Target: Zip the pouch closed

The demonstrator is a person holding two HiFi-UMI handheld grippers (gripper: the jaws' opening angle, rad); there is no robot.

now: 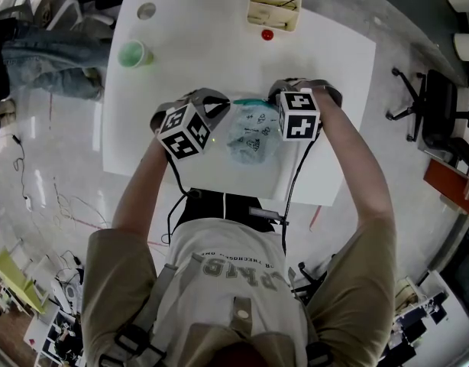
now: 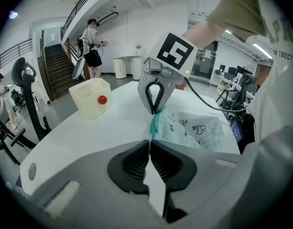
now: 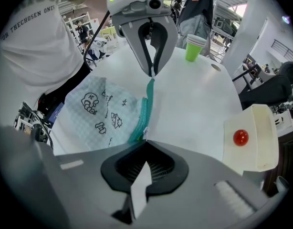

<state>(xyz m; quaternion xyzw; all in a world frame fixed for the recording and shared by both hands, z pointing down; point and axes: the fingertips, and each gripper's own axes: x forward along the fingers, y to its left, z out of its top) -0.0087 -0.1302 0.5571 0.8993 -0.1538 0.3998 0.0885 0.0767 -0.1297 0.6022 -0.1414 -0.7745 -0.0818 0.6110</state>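
Observation:
A pale checked pouch (image 1: 253, 138) with cartoon prints lies on the white table (image 1: 326, 60), its teal zipper (image 1: 248, 100) along the far edge. The zipper band (image 3: 145, 106) runs taut and straight between my two grippers, and its teeth look joined. At the zipper's left end, my left gripper (image 1: 225, 107) is shut on the corner of the pouch (image 2: 194, 128). My right gripper (image 1: 273, 98) is shut at the other end, where the small silver zipper pull (image 3: 145, 130) meets its jaws. Each gripper view shows the other gripper pinching the far end.
A cream container (image 1: 273, 8) stands at the table's far edge, with a red ball (image 1: 266, 34) beside it. A green cup (image 1: 133, 53) and a small round disc (image 1: 146, 11) sit far left. An office chair (image 1: 441, 105) stands right of the table.

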